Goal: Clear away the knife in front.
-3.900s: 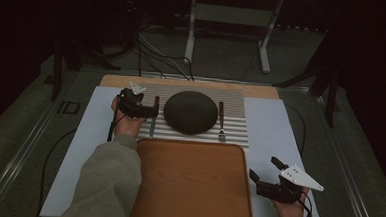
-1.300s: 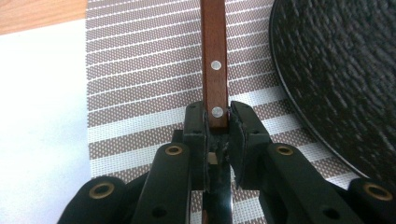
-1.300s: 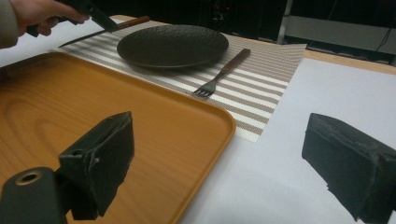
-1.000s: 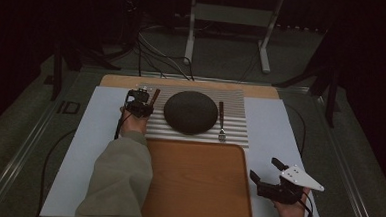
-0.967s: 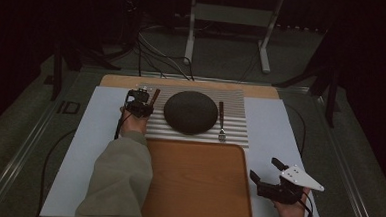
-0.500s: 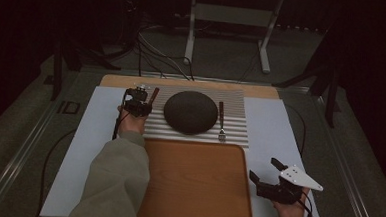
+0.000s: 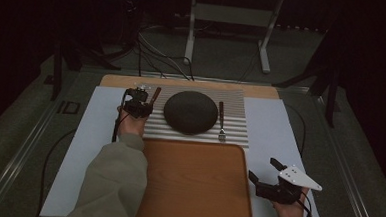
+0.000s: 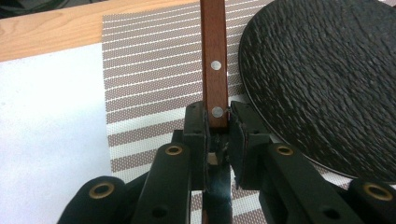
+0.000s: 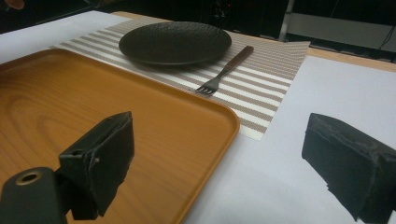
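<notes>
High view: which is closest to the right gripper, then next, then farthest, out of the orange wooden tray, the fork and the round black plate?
Measured from the right gripper, at the table's near right corner:
1. Orange wooden tray: right beside it, to its left.
2. Wooden-handled fork: farther up, on the striped placemat, just past the tray's far edge.
3. Round black plate: farthest, left of the fork.

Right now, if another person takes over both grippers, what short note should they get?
Left gripper: shut on the wooden handle of the knife, at the left of the dark plate, over the striped mat.
Right gripper: open, holds nothing, over the white table cover by the right edge of the wooden tray.
Fork: lies on the mat, right of the plate.
Done: knife gripped.
Left: probably move the knife, then fork and plate, perhaps onto the tray, which has nothing on it.
</notes>
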Demonstrator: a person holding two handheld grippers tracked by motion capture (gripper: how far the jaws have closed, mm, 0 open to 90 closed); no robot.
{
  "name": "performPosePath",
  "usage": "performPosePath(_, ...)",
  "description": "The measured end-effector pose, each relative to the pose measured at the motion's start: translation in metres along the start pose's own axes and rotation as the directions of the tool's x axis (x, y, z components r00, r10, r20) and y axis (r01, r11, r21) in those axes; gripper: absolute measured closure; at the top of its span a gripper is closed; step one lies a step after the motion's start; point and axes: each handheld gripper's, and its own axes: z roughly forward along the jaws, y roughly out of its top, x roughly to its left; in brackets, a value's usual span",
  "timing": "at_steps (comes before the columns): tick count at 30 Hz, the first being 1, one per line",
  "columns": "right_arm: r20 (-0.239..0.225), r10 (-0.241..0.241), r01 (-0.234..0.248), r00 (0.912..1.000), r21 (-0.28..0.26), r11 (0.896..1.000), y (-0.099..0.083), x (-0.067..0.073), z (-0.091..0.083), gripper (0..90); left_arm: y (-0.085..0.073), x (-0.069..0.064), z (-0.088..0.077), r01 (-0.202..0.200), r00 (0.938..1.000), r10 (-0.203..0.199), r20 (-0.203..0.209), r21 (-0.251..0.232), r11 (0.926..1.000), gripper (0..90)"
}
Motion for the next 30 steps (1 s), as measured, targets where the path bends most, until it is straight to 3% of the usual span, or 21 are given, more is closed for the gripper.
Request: performPosePath(30, -0.003, -0.005, 0.005, 1.0, 0.006, 1.0, 0.0, 0.001, 0.001, 9.4, -0.012, -0.016, -0.026, -0.024, 0.9992, 0.024, 0.033, -0.012, 0.9996, 78.8)
